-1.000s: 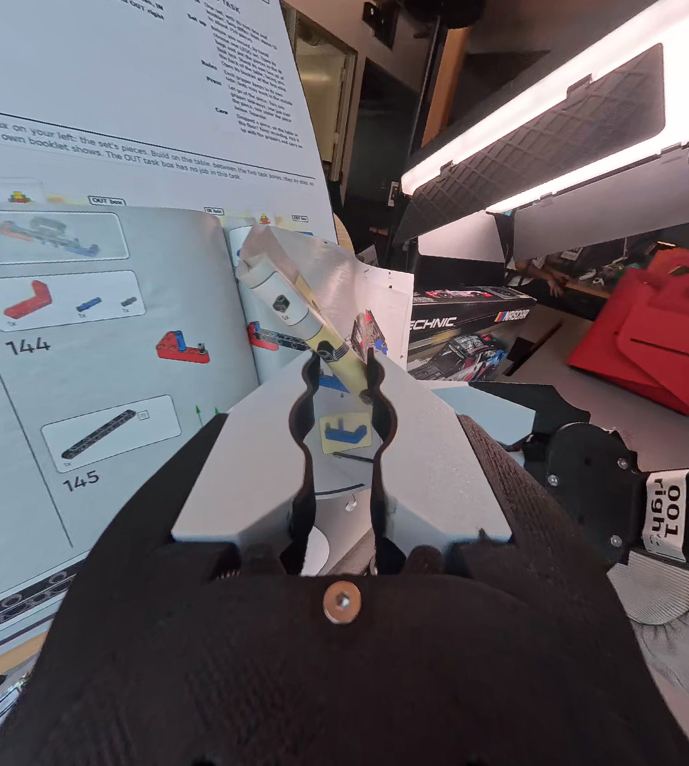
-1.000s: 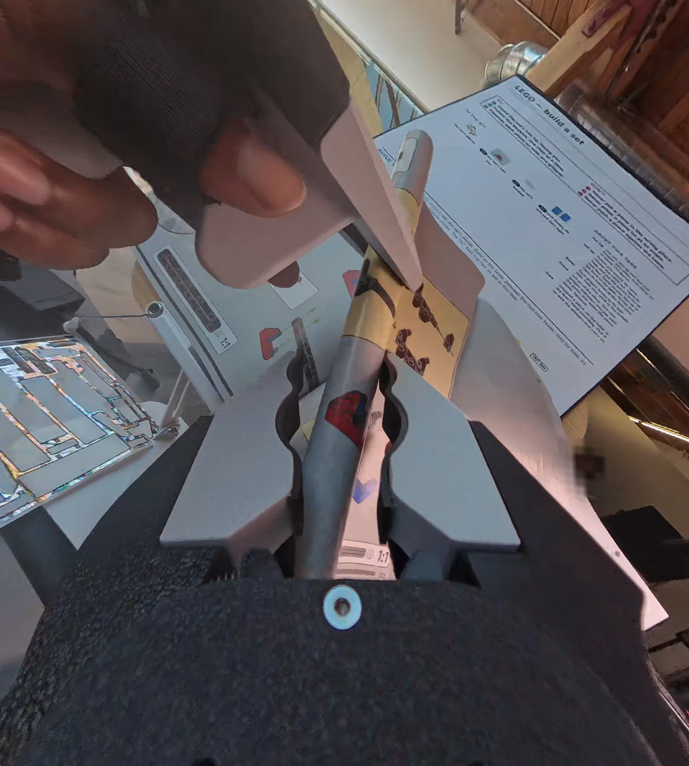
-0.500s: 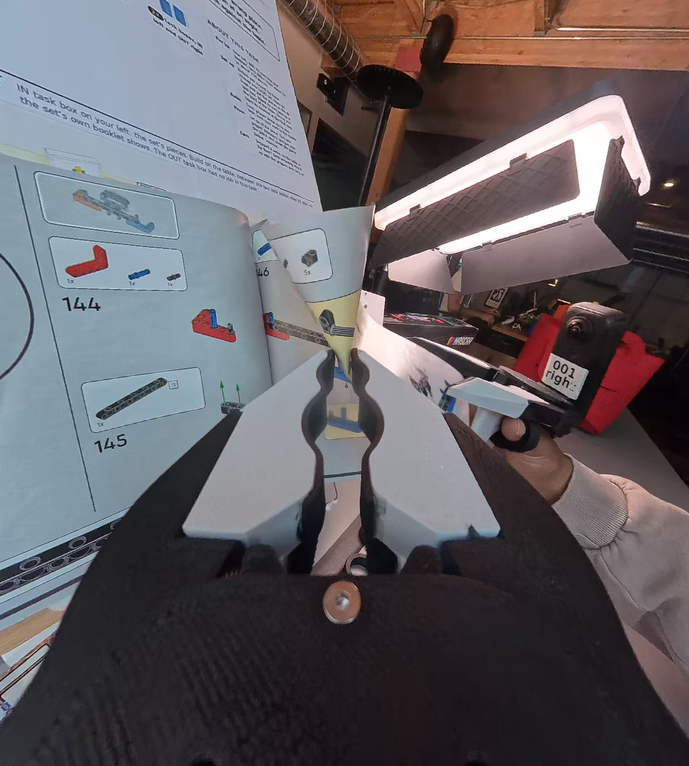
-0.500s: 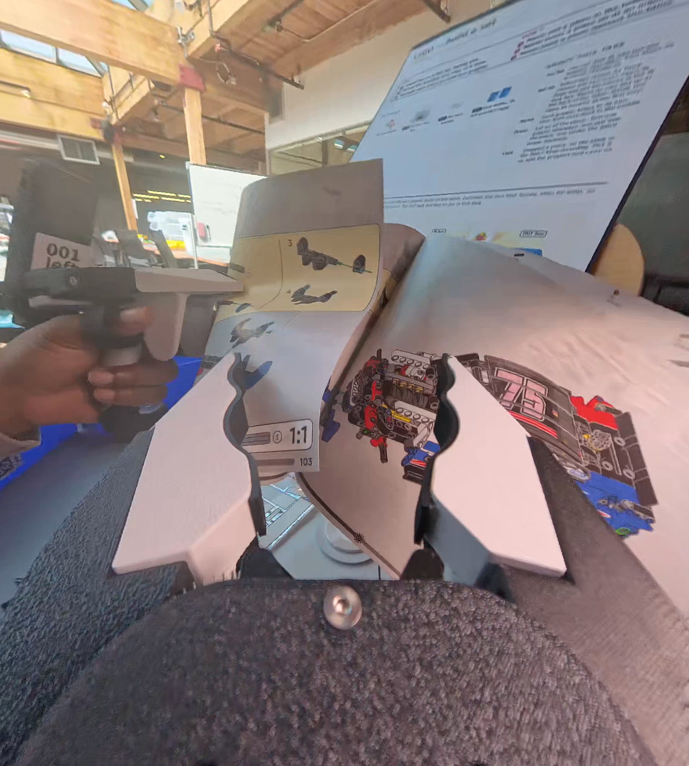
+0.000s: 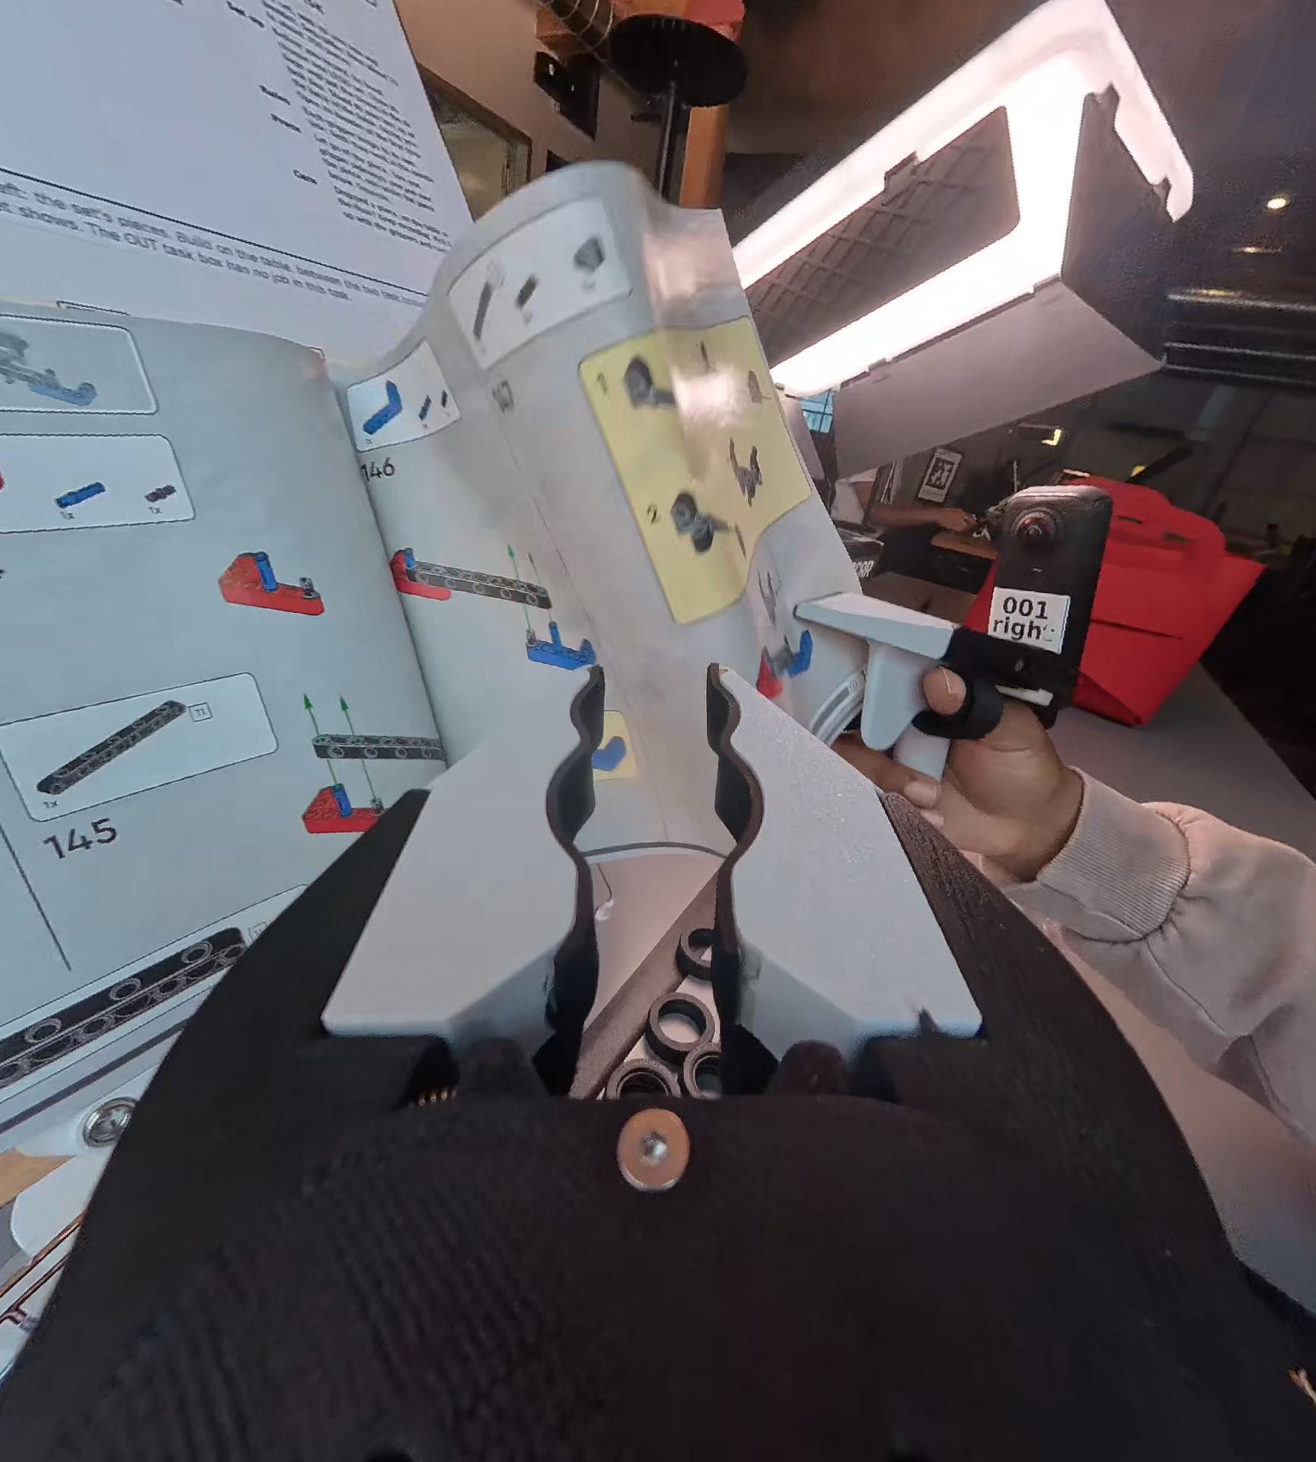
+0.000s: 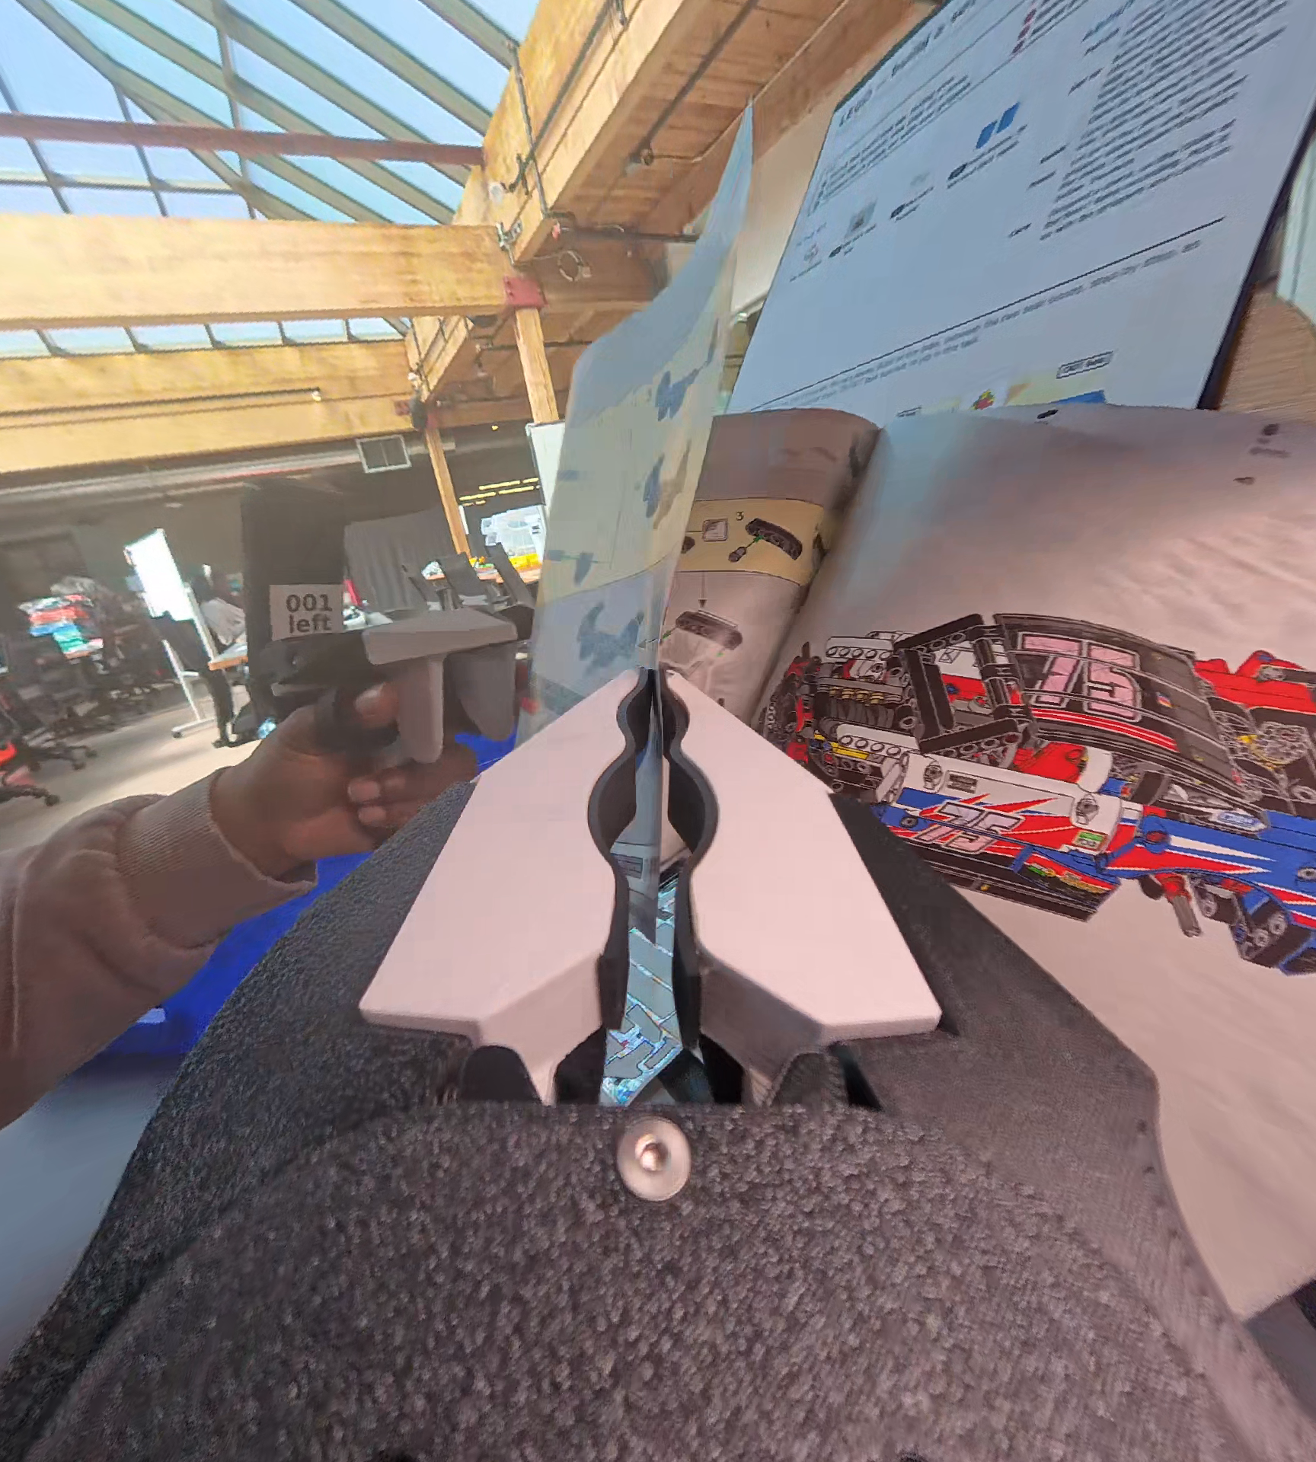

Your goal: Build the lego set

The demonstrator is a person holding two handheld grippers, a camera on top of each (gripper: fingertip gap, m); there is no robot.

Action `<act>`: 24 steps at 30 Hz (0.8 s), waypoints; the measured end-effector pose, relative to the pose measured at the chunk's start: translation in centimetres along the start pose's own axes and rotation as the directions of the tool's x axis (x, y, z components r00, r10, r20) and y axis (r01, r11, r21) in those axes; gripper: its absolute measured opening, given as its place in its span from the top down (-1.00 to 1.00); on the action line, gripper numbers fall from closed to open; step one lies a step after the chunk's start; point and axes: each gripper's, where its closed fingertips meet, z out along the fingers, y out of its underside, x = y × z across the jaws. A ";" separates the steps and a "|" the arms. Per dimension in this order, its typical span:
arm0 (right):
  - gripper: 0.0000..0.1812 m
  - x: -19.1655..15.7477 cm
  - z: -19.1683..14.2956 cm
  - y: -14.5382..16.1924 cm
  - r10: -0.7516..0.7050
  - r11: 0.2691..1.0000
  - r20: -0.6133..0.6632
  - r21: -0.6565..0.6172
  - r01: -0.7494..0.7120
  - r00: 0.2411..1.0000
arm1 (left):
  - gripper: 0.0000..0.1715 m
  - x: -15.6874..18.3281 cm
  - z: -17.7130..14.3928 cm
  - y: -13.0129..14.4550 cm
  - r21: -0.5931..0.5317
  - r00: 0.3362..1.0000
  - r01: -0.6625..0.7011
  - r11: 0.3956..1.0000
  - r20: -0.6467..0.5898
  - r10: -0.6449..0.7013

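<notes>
The instruction booklet (image 5: pixel 164 633) stands open against a board. One page (image 5: pixel 623 411) is lifted and curls up, blurred. My left gripper (image 5: pixel 655 680) is open and empty, with its tips just in front of that page. My right gripper (image 6: pixel 651 684) is shut on the lower edge of the lifted page (image 6: pixel 639 490), which stands edge-on above it. The right gripper also shows in the left wrist view (image 5: pixel 868 633), with its tip at the page. The left gripper shows in the right wrist view (image 6: pixel 433 641), left of the page. The booklet's right page (image 6: pixel 1035 570) shows a red, blue and black car.
A white printed instruction board (image 5: pixel 164 119) stands behind the booklet. Black tyre rings (image 5: pixel 678 1020) lie below my left jaws. A shiny sticker sheet (image 6: pixel 647 1020) lies below my right jaws. A lit lamp (image 5: pixel 955 198) and a red bag (image 5: pixel 1169 625) are to the right. A blue bin (image 6: pixel 243 941) is to the left. My hands' fingertips stand some 10 centimeters from each other. The lit lamp (image 5: pixel 955 198) is about 20 centimeters from my right fingertips and 25 centimeters from my left.
My left gripper let go of the page and opened. My right gripper shut on the page's lower edge. The page now stands further up.
</notes>
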 end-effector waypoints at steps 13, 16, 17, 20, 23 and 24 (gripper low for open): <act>1.00 6.7 -6.5 -1.4 0.022 0.994 -0.468 0.104 0.030 0.884 | 0.57 3.4 1.2 6.4 -0.207 0.942 -0.313 0.927 0.061 0.331; 1.00 6.1 -6.4 -1.4 0.032 0.995 -0.492 0.102 0.021 0.870 | 0.48 3.8 1.7 7.2 -0.252 0.892 -0.414 0.875 0.080 0.445; 1.00 5.7 -6.3 -1.4 0.036 0.994 -0.490 0.106 0.018 0.871 | 0.45 3.9 1.9 7.4 -0.261 0.877 -0.438 0.860 0.086 0.473; 1.00 3.8 -5.7 -1.1 0.052 0.994 -0.444 0.113 -0.001 0.894 | 0.40 4.3 2.1 7.4 -0.257 0.847 -0.484 0.836 0.105 0.522; 1.00 2.0 -4.9 -0.7 0.060 0.993 -0.392 0.113 -0.016 0.918 | 0.31 4.2 2.2 7.2 -0.267 0.793 -0.546 0.794 0.141 0.592; 1.00 1.1 -4.4 -0.6 0.072 0.993 -0.353 0.113 -0.033 0.933 | 0.26 4.0 2.2 7.2 -0.277 0.763 -0.574 0.771 0.159 0.626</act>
